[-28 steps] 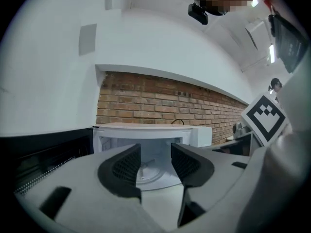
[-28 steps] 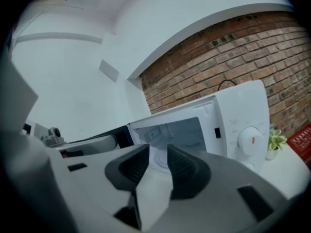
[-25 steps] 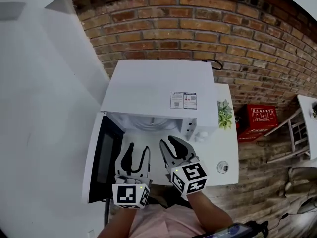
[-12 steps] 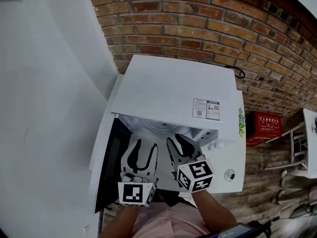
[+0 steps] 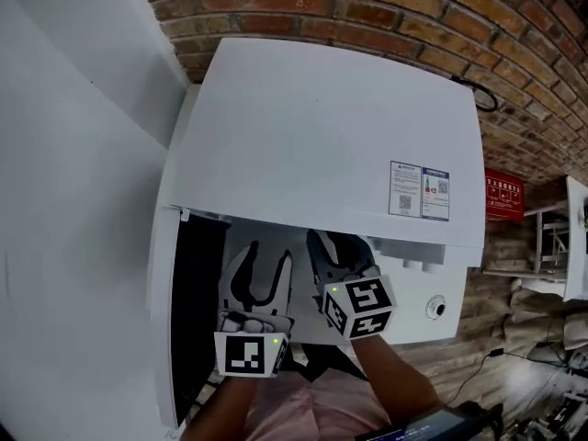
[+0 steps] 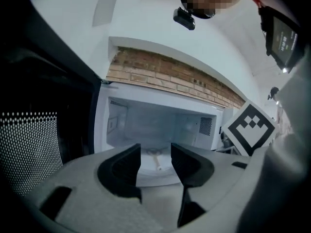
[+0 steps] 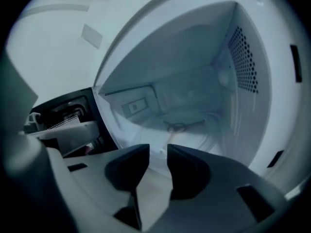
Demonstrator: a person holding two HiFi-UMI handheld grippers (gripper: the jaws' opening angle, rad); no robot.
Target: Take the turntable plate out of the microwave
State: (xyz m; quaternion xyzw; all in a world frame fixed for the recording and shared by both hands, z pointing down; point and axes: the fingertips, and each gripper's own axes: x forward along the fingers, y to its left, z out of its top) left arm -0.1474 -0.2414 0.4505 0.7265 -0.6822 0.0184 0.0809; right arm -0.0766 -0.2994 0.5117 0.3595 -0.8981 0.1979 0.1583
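White microwave (image 5: 322, 127) holds turntable plate (image 6: 156, 171), ahead of tongs | left tongs (image 6: 155, 149) parted, empty; right tongs (image 7: 158, 148) likewise

A red brick wall (image 5: 395, 7) runs along twelve o'clock, a white wall (image 5: 64, 173) at nine, a red box (image 5: 504, 196) at three.
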